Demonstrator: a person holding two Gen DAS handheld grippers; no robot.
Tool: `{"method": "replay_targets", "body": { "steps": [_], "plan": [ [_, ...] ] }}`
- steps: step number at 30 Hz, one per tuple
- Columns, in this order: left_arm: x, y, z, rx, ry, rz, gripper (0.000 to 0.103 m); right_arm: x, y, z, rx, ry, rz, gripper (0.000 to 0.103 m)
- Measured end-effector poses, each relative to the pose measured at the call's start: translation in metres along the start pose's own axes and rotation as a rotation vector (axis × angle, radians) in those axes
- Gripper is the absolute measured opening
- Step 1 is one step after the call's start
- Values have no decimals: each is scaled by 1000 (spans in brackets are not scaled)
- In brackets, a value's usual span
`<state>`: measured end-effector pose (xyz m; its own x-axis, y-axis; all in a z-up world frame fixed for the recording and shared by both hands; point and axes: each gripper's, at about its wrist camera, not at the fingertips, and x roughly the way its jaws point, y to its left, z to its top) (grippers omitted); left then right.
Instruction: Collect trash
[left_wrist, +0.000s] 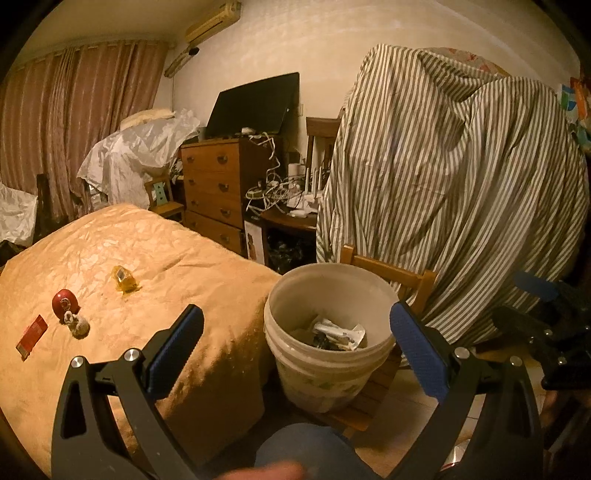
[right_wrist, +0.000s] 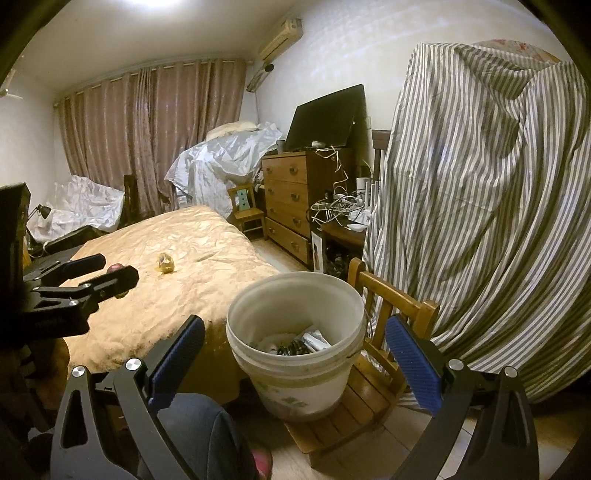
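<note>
We cannot make out what lies under the striped sheet (left_wrist: 461, 177) or the plastic cover (right_wrist: 221, 162). The trash in the bucket (right_wrist: 295, 295) is a dim tangle, partly hidden by its wall. In the right wrist view the left gripper (right_wrist: 99, 267) hides the red thing on the bed (right_wrist: 192, 258). The small grey item (left_wrist: 77, 324) is too blurred to name. A knee (left_wrist: 306, 450) is cut off below.

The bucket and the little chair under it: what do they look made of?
Bucket: likely plastic, off-white and matte, with a smooth moulded rim and printed band. Chair: wood, glossy amber varnish, visible slats and turned back posts.
</note>
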<state>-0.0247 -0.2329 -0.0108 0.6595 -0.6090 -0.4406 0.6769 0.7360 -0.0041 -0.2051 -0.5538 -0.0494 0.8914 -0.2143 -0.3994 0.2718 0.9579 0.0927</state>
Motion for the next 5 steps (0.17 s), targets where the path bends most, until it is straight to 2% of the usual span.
{"method": "replay_targets", "body": {
  "steps": [5],
  "plan": [
    [3,-3,1,11,16,1,97,0,0,1,0,1,-1,98]
  ]
}}
